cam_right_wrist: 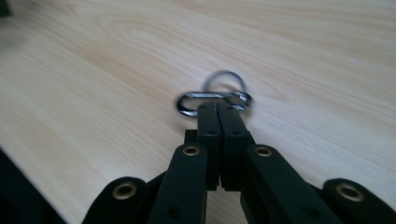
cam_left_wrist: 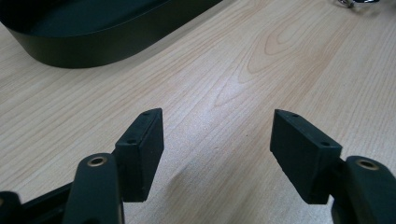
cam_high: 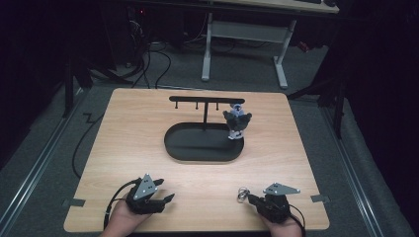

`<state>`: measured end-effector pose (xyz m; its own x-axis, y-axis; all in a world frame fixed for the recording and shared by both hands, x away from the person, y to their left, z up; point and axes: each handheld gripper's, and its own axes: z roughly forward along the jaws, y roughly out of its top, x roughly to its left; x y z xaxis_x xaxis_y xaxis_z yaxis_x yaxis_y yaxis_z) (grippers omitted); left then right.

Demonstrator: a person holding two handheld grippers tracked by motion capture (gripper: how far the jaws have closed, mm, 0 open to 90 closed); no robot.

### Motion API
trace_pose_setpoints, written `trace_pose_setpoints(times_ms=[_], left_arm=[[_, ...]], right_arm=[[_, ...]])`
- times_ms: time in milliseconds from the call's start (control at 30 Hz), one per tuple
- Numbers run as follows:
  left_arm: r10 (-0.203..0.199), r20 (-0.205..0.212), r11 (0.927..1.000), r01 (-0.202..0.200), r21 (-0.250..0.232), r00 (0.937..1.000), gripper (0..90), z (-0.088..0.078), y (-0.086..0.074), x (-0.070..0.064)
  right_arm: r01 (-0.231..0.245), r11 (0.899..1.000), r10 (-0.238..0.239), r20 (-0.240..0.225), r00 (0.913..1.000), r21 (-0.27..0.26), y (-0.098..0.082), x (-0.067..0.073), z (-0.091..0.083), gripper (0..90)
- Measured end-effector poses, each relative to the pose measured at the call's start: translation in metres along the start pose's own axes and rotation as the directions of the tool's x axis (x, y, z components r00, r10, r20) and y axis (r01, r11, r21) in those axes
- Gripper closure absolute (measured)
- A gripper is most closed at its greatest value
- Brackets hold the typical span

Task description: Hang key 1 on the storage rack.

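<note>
A: Where do we have the shiny metal carabiner clip with its key ring (cam_right_wrist: 212, 99)?

B: At five o'clock on the pale wooden table (cam_high: 148, 128). Our right gripper (cam_right_wrist: 218, 108) has its jaws pinched together on it.

A: And our left gripper (cam_left_wrist: 217, 140)?

B: At seven o'clock, jaws spread wide, holding nothing.

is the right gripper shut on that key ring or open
Shut on it. In the right gripper view the jaws of the right gripper meet with no gap, pinching the metal key ring at their tips above the table.

The silver metal keyring (cam_right_wrist: 215, 95) shines against the pale wood-grain table (cam_high: 123, 148). The oval tray (cam_high: 202, 143) and hanger stand (cam_high: 205, 101) are black; the toy figure (cam_high: 237, 121) is grey and white.
</note>
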<state>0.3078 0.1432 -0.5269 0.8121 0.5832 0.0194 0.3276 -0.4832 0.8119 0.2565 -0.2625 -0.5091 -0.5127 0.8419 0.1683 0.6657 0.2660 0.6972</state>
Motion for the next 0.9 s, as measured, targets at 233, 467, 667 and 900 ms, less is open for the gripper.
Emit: trace_pose_setpoints(times_ms=[233, 467, 667, 900], left_arm=[[0.008, 0.002, 0.9999, -0.008, 0.008, 1.0000, 35.9, 0.001, 0.000, -0.001], [0.007, 0.002, 1.0000, -0.007, 0.004, 1.0000, 36.0, 0.000, 0.000, 0.001], [0.011, 0.004, 0.9999, -0.011, 0.005, 0.9999, 36.1, 0.000, 0.000, 0.000], [0.010, 0.003, 0.9999, -0.011, 0.007, 0.9999, 36.1, 0.001, 0.000, 0.000]], right_arm=[[0.081, 0.996, -0.078, -0.084, 0.9935, 0.029, 0.013, 0.037, 0.031, 89.5], [0.080, 0.995, -0.079, -0.011, 0.9968, 0.060, 0.014, 0.033, 0.041, 89.4], [0.033, 0.998, -0.035, 0.044, 0.9984, 0.057, 0.006, 0.012, 0.026, 89.1], [0.001, 0.999, -0.002, 0.041, 0.9992, 0.036, 0.003, -0.004, 0.016, 87.5]])
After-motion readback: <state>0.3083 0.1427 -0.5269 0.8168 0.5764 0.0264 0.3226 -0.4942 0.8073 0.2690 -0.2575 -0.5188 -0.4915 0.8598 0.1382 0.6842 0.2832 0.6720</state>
